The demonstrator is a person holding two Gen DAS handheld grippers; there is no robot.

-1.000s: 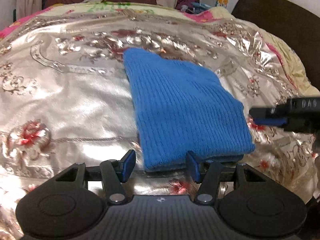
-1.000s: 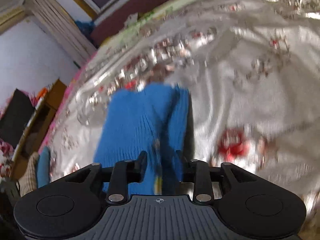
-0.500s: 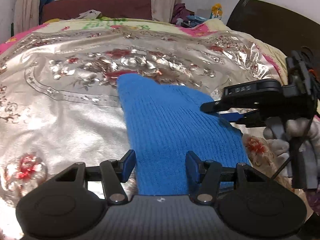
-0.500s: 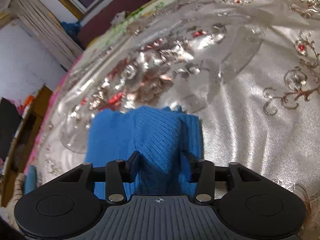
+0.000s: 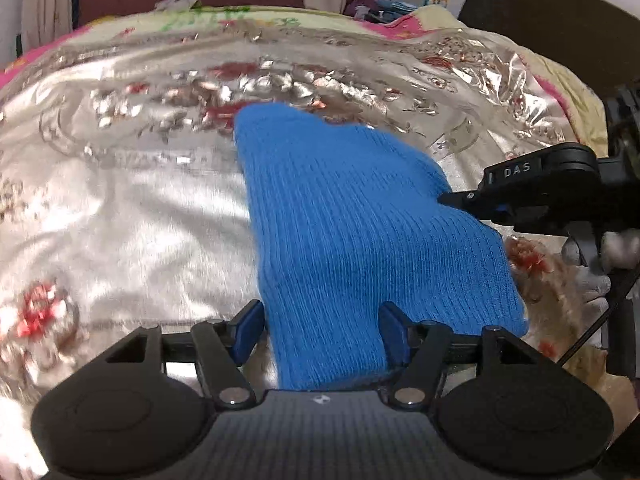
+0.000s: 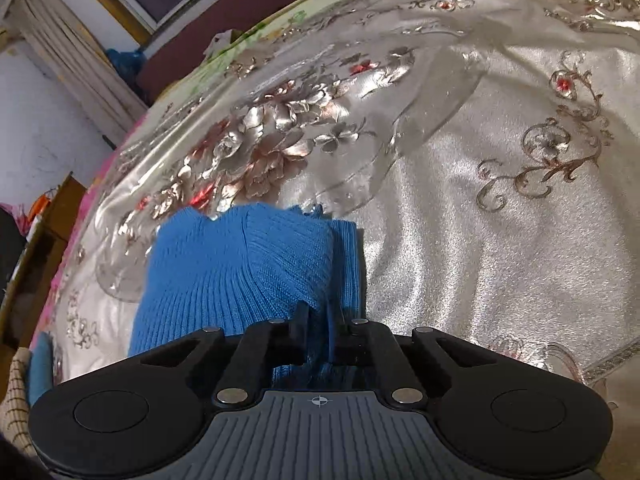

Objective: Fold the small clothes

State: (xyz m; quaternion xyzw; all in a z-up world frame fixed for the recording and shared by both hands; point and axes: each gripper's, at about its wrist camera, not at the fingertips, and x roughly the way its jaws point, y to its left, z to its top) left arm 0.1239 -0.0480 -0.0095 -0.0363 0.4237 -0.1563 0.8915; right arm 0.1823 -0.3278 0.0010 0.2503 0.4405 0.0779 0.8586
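I have the blue knit hat (image 5: 360, 240) lying flat on the silvery embroidered bedspread (image 5: 120, 220). My right gripper (image 6: 318, 326) is clenched on the hat's near edge, pinching a ridge of knit, likely so I can lift that side over. My left gripper (image 5: 322, 330) straddles the other end, jaws opening, pads not pressing yet, ready to pin or take it.

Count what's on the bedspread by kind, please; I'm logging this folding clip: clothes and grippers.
Blue knit garment: 1
Grippers: 2, the left gripper with jaws opening around the knit, the right gripper shut on its edge
Total: 3
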